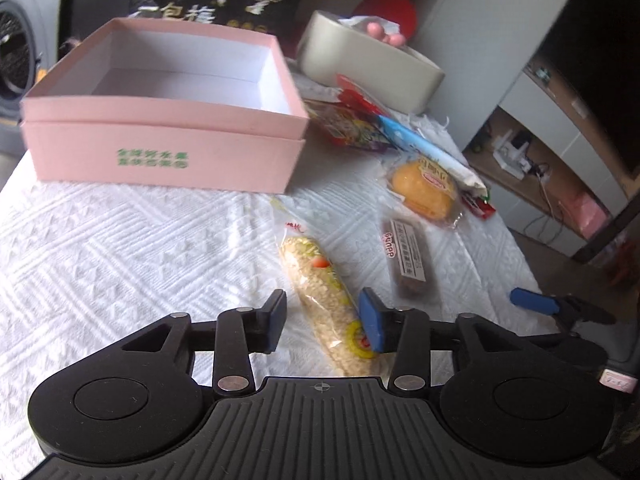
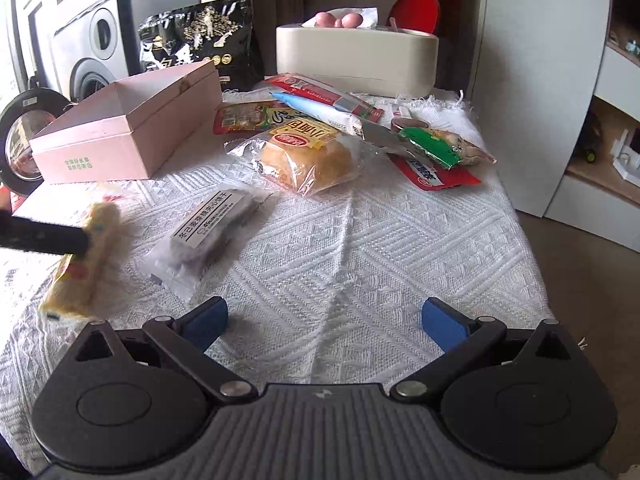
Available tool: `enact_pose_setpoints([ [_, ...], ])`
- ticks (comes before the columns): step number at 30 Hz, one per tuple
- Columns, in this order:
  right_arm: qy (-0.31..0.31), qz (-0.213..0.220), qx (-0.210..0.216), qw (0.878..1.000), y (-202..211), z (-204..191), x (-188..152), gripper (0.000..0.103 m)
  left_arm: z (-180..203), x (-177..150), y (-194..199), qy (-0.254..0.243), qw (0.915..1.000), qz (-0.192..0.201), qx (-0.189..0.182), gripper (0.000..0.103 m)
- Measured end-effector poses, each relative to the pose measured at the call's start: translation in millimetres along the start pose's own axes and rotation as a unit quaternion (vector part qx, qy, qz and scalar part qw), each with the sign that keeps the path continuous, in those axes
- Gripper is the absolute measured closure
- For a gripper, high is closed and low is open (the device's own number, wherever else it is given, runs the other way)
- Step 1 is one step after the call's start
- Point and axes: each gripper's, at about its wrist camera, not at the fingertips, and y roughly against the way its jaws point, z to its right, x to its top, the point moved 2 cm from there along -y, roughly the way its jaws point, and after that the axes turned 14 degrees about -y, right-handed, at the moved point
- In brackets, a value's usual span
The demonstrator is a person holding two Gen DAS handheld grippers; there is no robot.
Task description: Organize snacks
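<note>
One pink box [image 1: 168, 148] sits at ten o'clock on the white cloth [image 1: 120, 240]. One bun [image 2: 308, 160], one dark bar [image 1: 408, 256]. Left gripper [image 1: 324, 324] straddles one rice roll [image 1: 320, 280], jaws apart; right gripper [image 2: 324, 324] spread wide.

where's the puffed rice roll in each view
Left wrist: puffed rice roll at lower centre, between the left gripper fingers.
Right wrist: same roll at far left, under a dark finger.
Shared landmark: pink box, behind the roll in both views.
</note>
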Motion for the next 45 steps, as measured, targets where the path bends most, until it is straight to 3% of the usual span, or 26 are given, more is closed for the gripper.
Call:
enact_pose_setpoints([
  [6, 0.002, 0.008, 0.009, 1.000, 4, 2, -3, 0.000, 29, -1, -16, -0.116, 0.9921, 0.014, 0.045, 0.056],
  [8, -0.002, -0.001, 0.003, 1.000, 4, 1, -2, 0.000, 29, -3, -15, -0.129, 0.9906, 0.018, 0.042, 0.056],
  [11, -0.002, -0.012, -0.003, 1.000, 4, -1, -1, 0.000, 15, -5, -5, -0.108, 0.9935, 0.021, 0.029, 0.058],
  [15, 0.019, -0.066, 0.036, 0.997, 5, -3, 15, 0.004, -15, -14, 9, -0.077, 0.9952, 0.026, 0.054, 0.058],
  [18, -0.059, -0.048, 0.053, 0.996, 12, 4, 41, 0.006, -34, -20, 17, -0.036, 0.9974, 0.040, 0.047, 0.059],
  [22, -0.137, -0.057, 0.099, 0.984, 6, 9, 63, 0.006, -39, -25, 22, -0.027, 0.9976, 0.050, 0.039, 0.059],
  [26, -0.161, -0.058, 0.045, 0.984, -14, 3, 63, 0.006, -51, -25, 28, -0.021, 0.9971, 0.050, 0.053, 0.059],
  [28, -0.123, -0.030, -0.001, 0.992, -18, -11, 56, 0.006, -59, -27, 31, -0.019, 0.9958, 0.051, 0.073, 0.060],
  [30, -0.078, -0.004, -0.031, 0.997, -18, -29, 49, 0.006, -68, -29, 33, -0.007, 0.9960, 0.054, 0.071, 0.060],
  [33, -0.041, 0.000, -0.029, 0.999, -23, -55, 42, 0.006, -72, -30, 34, 0.002, 0.9964, 0.057, 0.062, 0.060],
  [36, -0.049, -0.011, -0.015, 0.999, -33, -72, 37, 0.006, -68, -30, 33, -0.005, 0.9961, 0.058, 0.067, 0.060],
  [40, -0.053, -0.004, -0.030, 0.998, -40, -82, 30, 0.026, -68, -34, 34, 0.003, 0.9964, 0.062, 0.058, 0.061],
  [41, -0.043, 0.001, -0.030, 0.999, -38, -84, 28, 0.038, -69, -36, 35, 0.003, 0.9964, 0.065, 0.055, 0.061],
  [44, -0.009, 0.002, -0.018, 1.000, -32, -93, 23, 0.060, -72, -39, 36, 0.013, 0.9962, 0.074, 0.044, 0.061],
  [45, 0.000, 0.000, -0.013, 1.000, -30, -96, 22, 0.060, -73, -40, 37, 0.017, 0.9961, 0.077, 0.039, 0.061],
])
